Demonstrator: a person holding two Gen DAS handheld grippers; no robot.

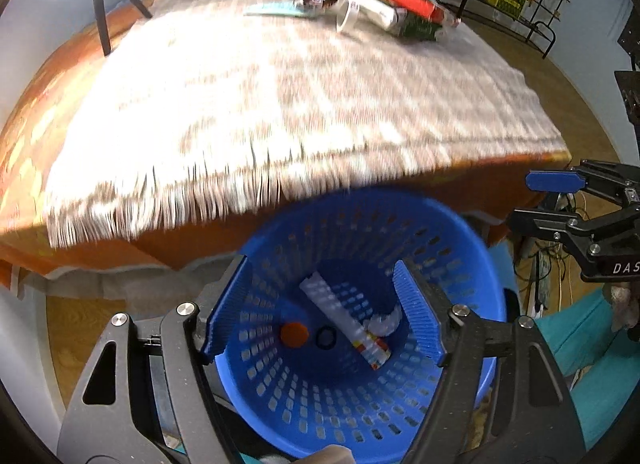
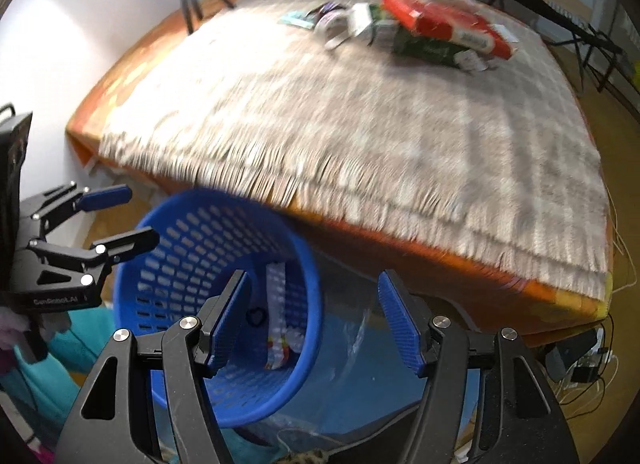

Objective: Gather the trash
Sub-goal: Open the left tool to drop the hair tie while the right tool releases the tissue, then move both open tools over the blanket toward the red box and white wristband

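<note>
My left gripper (image 1: 324, 312) hangs over the blue basket (image 1: 472, 232), jaws wide, nothing between them. My right gripper (image 2: 316, 320) likewise wide and empty; trash pile (image 2: 432, 31) on the bed

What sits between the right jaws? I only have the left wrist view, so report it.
Observer: Nothing. The right gripper is open and empty.
Operator: Say what lies below it.
Observer: Clear plastic sheeting, beside the blue basket, not inside it.
Operator: Report anything on the floor on that side.
Observer: A black power adapter with loose cables, at the far right.
</note>
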